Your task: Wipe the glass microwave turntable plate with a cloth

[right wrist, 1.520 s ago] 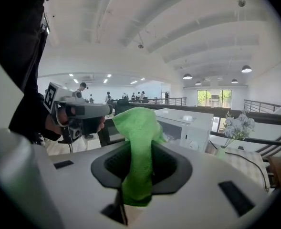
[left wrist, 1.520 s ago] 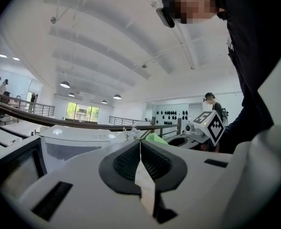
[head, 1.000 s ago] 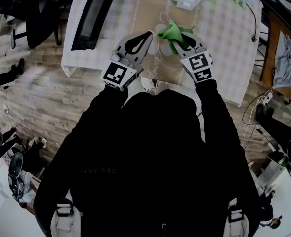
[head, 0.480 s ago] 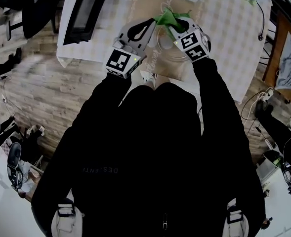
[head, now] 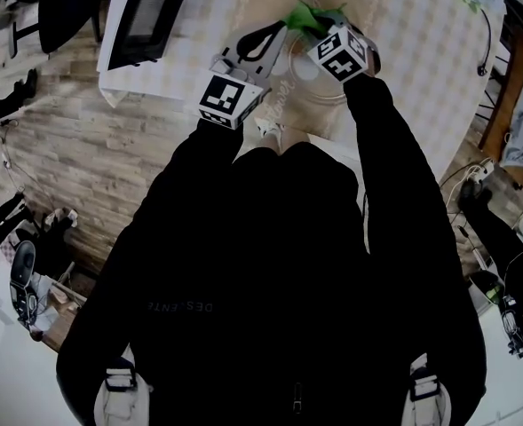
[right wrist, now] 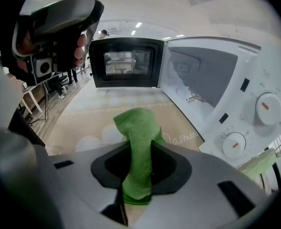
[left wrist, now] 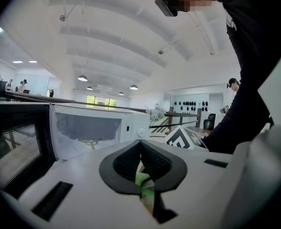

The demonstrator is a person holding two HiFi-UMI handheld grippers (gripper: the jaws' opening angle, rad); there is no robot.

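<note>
The right tongs (right wrist: pixel 140 156) are clamped on a green cloth (right wrist: pixel 136 128), which stands up in a bunch between the pads. Since a second ago they have pushed forward across the glass plate (head: pixel 325 99) towards the open microwave (right wrist: pixel 212 80), and their marker cube (head: pixel 338 53) has turned a little. The plate shows as a clear ring over the worktop (head: pixel 403 69), just in front of the microwave and partly under the cloth. The left tongs (left wrist: pixel 141 146) have barely shifted against the worktop. Their pads are pressed together, tips by the plate's left edge. I cannot tell whether the rim is pinched between them.
</note>
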